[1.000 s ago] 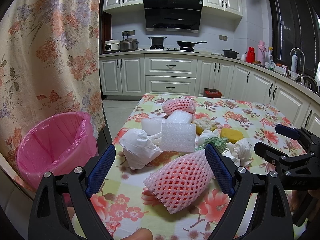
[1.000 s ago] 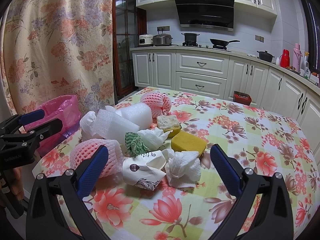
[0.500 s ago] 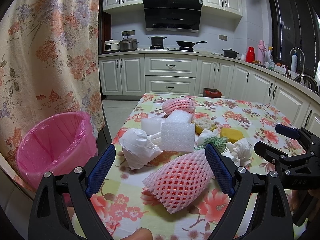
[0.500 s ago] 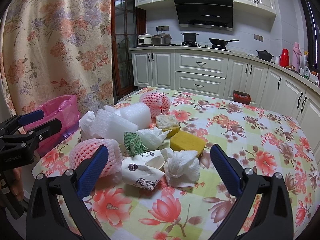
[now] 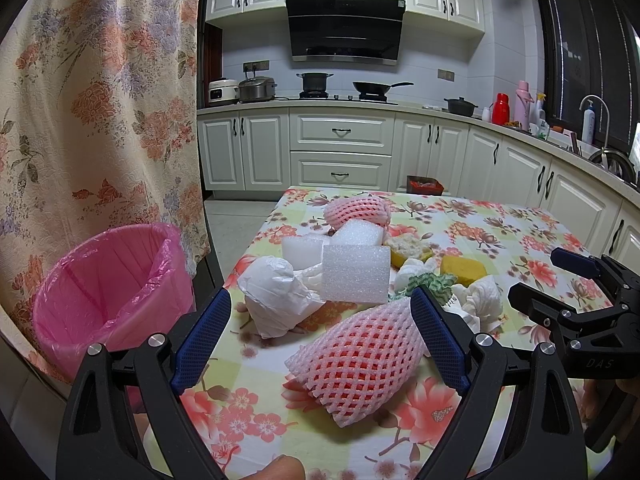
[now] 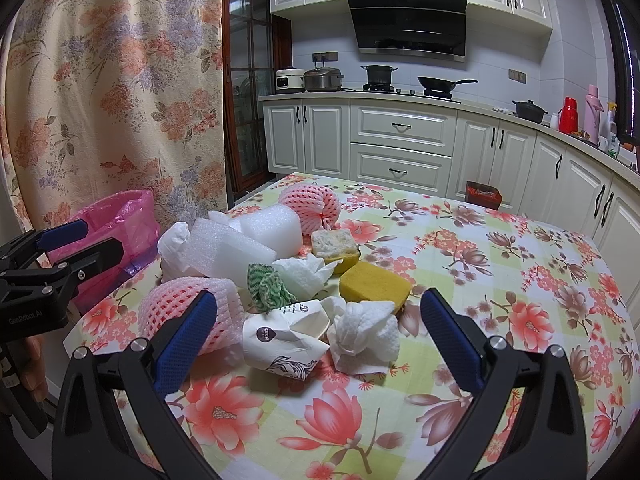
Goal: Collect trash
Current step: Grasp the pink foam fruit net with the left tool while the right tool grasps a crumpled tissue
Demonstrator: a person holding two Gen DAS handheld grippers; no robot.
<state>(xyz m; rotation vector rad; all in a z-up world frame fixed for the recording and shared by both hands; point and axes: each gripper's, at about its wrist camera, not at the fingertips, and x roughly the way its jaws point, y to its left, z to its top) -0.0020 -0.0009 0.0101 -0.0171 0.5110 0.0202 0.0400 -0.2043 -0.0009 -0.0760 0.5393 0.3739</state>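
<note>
On flowered surface (image 5: 500, 220), left view: left tool (image 5: 320, 336) released, jaws wide, straddling near pink foam net (image 5: 360, 356), likely first pick. Pink-lined bin (image 5: 100, 288) stands beside surface edge, handy for drops. Two foam nets, three white foam blocks counted.

Right view: right tool (image 6: 320, 336) released, framing crumpled paper cup (image 6: 284, 340) and tissue wad (image 6: 364, 336). Two yellow sponges, one green cloth.
</note>
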